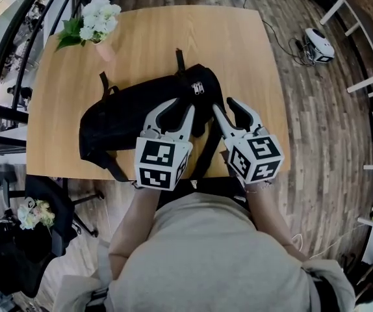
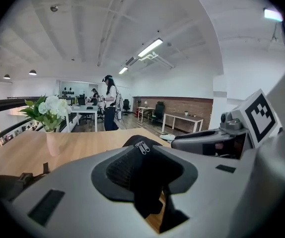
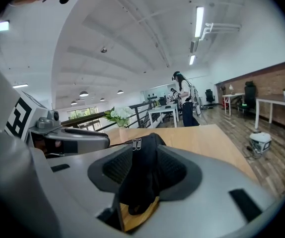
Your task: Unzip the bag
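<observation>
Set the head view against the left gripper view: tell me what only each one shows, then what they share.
Only the head view: the person's torso, the marker cube on the left gripper, a white device on the floor.
Only the left gripper view: ceiling lamps, a person standing by far desks, a brick wall.
Both: the black bag with its zipper pulls, the white flowers, the wooden table.
</observation>
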